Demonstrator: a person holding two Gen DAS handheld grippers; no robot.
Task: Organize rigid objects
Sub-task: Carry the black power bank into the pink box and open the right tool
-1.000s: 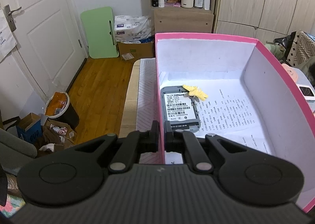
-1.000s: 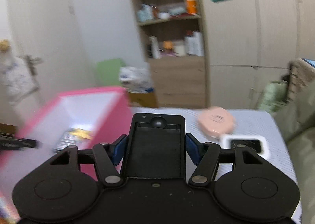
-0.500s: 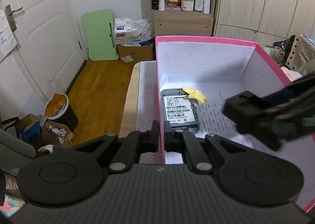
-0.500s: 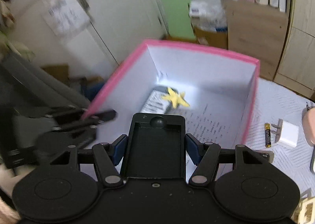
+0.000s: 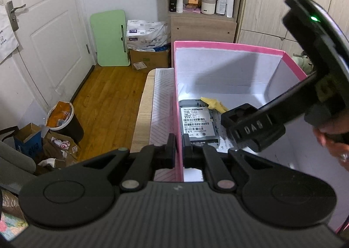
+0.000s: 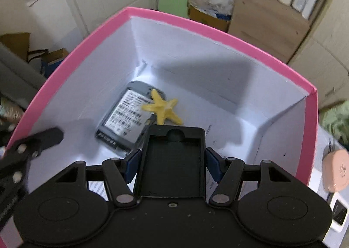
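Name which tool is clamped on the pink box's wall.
The left tool: it pinches the pink box wall, while the right tool holds a black case.

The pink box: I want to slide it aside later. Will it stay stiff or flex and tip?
The pink box has thin, tall card walls, so it probably flexes where the left gripper pinches its wall. It looks light, holding little, so a high push might tip it.

Pink disc [image 6: 334, 169] (blurred) at frame edge
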